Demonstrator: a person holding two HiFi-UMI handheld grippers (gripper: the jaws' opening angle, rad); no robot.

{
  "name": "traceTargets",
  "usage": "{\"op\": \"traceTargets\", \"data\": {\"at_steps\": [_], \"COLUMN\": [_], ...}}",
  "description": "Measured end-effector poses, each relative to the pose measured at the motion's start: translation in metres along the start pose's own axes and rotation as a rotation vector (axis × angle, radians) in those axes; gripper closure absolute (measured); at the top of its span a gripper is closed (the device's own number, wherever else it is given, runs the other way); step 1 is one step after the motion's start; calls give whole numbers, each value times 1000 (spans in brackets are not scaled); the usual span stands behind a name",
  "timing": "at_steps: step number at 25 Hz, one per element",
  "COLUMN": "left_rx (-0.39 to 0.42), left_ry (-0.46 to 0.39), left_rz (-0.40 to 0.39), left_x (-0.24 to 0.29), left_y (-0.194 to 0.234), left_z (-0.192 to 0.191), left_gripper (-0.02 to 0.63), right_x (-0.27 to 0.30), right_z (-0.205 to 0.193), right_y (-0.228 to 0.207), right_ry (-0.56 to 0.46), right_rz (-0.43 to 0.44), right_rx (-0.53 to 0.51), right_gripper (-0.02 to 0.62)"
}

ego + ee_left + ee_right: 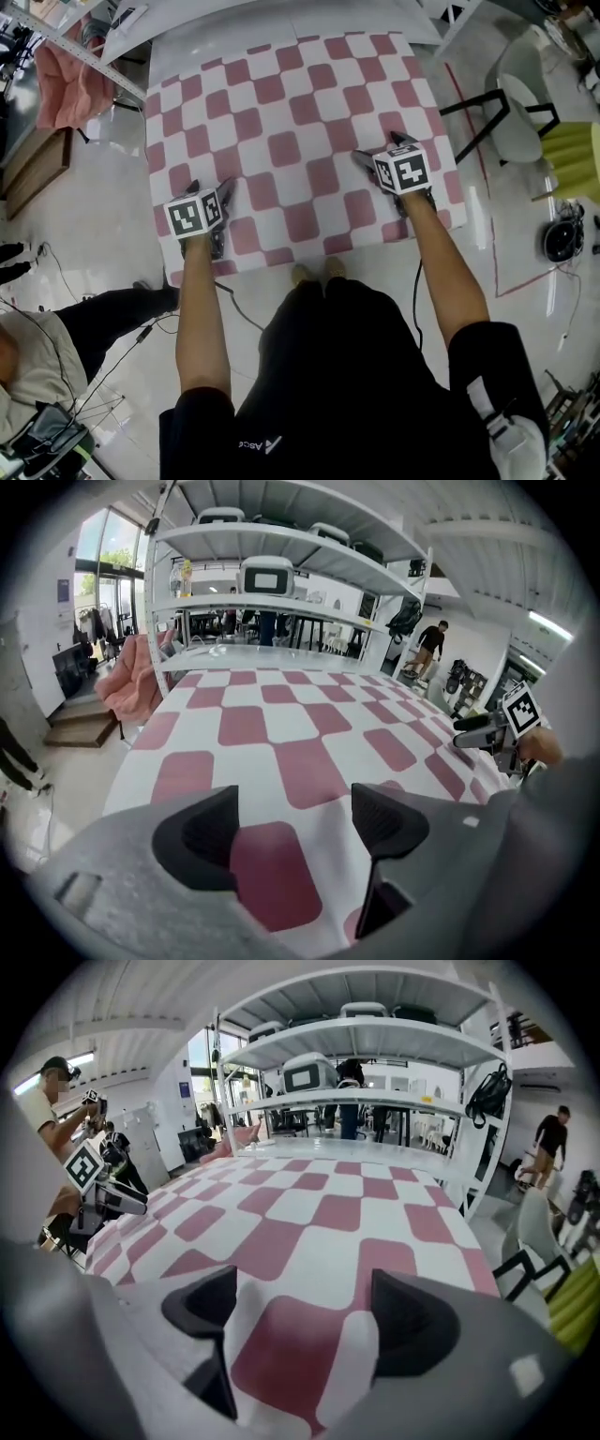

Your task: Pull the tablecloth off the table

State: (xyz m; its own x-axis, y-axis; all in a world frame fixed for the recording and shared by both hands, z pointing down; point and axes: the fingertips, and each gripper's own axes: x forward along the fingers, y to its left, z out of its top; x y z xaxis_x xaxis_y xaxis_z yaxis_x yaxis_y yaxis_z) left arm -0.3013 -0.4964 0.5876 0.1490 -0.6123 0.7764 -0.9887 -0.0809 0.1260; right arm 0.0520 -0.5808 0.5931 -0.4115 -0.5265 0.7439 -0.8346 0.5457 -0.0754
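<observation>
A pink-and-white checked tablecloth (291,122) covers the whole table and hangs over its near edge. My left gripper (210,186) stands open at the cloth's near left corner. In the left gripper view its jaws (295,832) stand wide apart just above a pink square of the cloth (281,733), and the pads press on nothing. My right gripper (380,150) is open near the right near corner. In the right gripper view a raised fold of the cloth (319,1204) lies between its spread jaws (305,1312) without being pinched.
A metal shelf rack (281,550) stands beyond the table's far end. Pink fabric (70,80) hangs at the left. A white chair (520,103) and a round black device (562,239) are on the floor at the right. A seated person (37,356) and cables are at the lower left.
</observation>
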Motion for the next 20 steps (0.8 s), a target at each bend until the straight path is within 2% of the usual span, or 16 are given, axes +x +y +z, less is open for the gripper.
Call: {"op": "traceTargets", "data": {"at_steps": [6,12,15,20], "left_rx": [17,57,75,94], "left_ry": [109,90,72,69], "left_rz": [11,37,47,40], "left_x": [14,15,14,12], "left_y": [2,1,-4,-12], "left_z": [-21,-21,-20,-17], "left_gripper": [235,236,272,339], "right_x": [9,12,10,7], "right_z": [-18,-20,-19,-17], "right_y": [-8,-7,-2,12], "right_ry": [107,111,88,65], "right_rz": [-49,-61,-65,-75], "right_rx": [20,32,28,25], "right_gripper": [156,160,200,332]}}
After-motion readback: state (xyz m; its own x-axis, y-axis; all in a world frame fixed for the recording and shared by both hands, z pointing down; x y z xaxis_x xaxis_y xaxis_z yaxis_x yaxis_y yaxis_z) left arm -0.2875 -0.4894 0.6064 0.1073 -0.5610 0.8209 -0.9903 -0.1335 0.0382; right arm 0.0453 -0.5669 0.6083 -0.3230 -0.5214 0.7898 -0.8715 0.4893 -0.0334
